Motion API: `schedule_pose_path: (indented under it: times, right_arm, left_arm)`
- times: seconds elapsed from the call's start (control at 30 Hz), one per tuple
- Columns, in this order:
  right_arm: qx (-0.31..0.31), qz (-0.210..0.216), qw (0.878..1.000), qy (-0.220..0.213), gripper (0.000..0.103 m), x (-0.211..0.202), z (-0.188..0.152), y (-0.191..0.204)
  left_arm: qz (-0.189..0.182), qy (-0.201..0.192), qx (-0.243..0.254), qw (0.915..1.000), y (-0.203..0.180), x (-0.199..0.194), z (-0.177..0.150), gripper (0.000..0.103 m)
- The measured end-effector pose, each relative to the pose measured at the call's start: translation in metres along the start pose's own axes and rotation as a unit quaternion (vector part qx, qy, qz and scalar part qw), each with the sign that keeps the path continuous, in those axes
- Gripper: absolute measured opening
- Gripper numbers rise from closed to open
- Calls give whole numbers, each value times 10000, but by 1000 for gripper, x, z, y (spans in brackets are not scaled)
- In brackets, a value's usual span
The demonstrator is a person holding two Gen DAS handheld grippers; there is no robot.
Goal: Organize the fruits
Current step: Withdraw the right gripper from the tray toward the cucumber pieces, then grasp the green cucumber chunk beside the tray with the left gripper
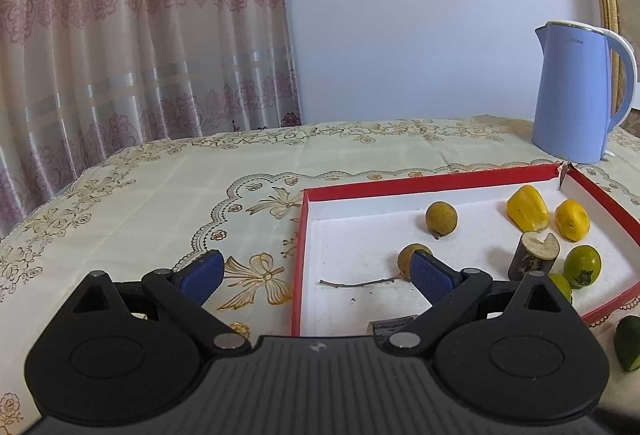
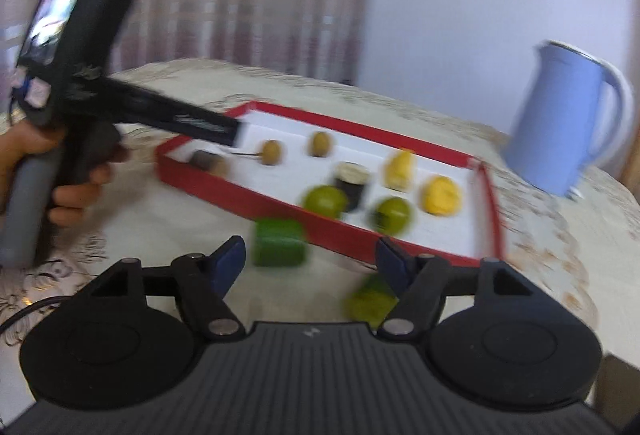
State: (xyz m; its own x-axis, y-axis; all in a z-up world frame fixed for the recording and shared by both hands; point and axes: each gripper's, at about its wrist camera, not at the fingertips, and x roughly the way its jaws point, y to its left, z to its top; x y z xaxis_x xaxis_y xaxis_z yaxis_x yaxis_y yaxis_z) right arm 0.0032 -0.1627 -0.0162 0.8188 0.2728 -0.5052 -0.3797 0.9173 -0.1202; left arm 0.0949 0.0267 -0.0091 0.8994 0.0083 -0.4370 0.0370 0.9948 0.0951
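Observation:
A red tray [image 1: 303, 235] with a white floor holds two brown round fruits [image 1: 441, 217], two yellow pieces [image 1: 527, 207], a dark cane stub [image 1: 534, 255] and two green fruits [image 1: 582, 266]. My left gripper [image 1: 316, 271] is open and empty over the tray's left wall, and its right finger covers part of the nearer brown fruit [image 1: 408, 255]. The right wrist view is blurred. There my right gripper [image 2: 312, 261] stands open just short of the tray [image 2: 328, 231]. A green chunk [image 2: 280, 242] lies on the cloth between its fingers, untouched. A second green piece [image 2: 370, 301] sits by the right finger.
A blue kettle [image 1: 572, 95] stands behind the tray at the far right. A twig [image 1: 356, 283] and another cane stub [image 1: 392, 325] lie in the tray's near part. A hand [image 2: 24, 151] holds the left gripper's handle at the left. Curtain and wall are behind the table.

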Motion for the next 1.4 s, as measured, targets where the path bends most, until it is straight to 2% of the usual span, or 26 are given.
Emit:
schedule_pose_path:
  times: [0.03,0.1,0.17,0.3,0.33,0.37,0.57,0.67,0.7,0.77,0.87,1.03,1.13,1.23,1.3,1.4]
  right_arm:
    - [-50,70,9999,84,61,7,1,3]
    - [-33,141,9995,268,43,21,3,4]
    - [17,64,9993,377,36,29,2,3]
    - [197,126,9994,272,32,21,5,6]
    - [241,172,9993,238,29,18,6,6]
    - [279,222,9992,202,21,15,9,8]
    - [170,310,9994,47,20,18,23,27]
    - [226,861,9960,45,20,13,25,33]
    - [128,901,9958,40,23,10,23,36]
    - [35,723,9974,-48,31,2,18,36]
    - [322,397,9986,-144,31,-13,11,15]
    - [743,-180,9968,-218,31,-27,-4,-19]
    - [950,-266,9948,-263,36,-30,-14,-32]
    - [986,-350,9939,-357,44,-32,-21,-37]
    - [998,-415,9932,-444,57,-33,-24,-38]
    - [1054,-450,9921,-500,67,-31,-25,-40]
  left_arm:
    - [8,3,-6,10000,0,0,0,100]
    - [26,6,-27,10000,1,1,0,100]
    - [45,11,-62,10000,3,1,0,100]
    - [194,-67,-162,9997,7,-1,3,100]
    - [286,-98,-196,9994,9,-2,4,100]
    - [376,-128,-238,9989,12,-4,5,100]
    - [571,-28,-402,9976,33,-23,4,100]
    - [385,18,-424,9984,40,-35,-1,100]
    - [286,34,-424,9987,41,-39,-3,100]
    - [101,95,-360,9993,40,-45,-7,100]
    - [-72,142,-277,9995,34,-51,-14,100]
    - [-811,243,-109,9963,17,-66,-26,100]
    - [-838,138,270,9960,-3,-75,-33,100]
    - [-654,44,615,9959,-21,-76,-41,100]
    - [-607,55,764,9952,-29,-73,-45,100]
    - [-655,88,795,9946,-37,-71,-46,101]
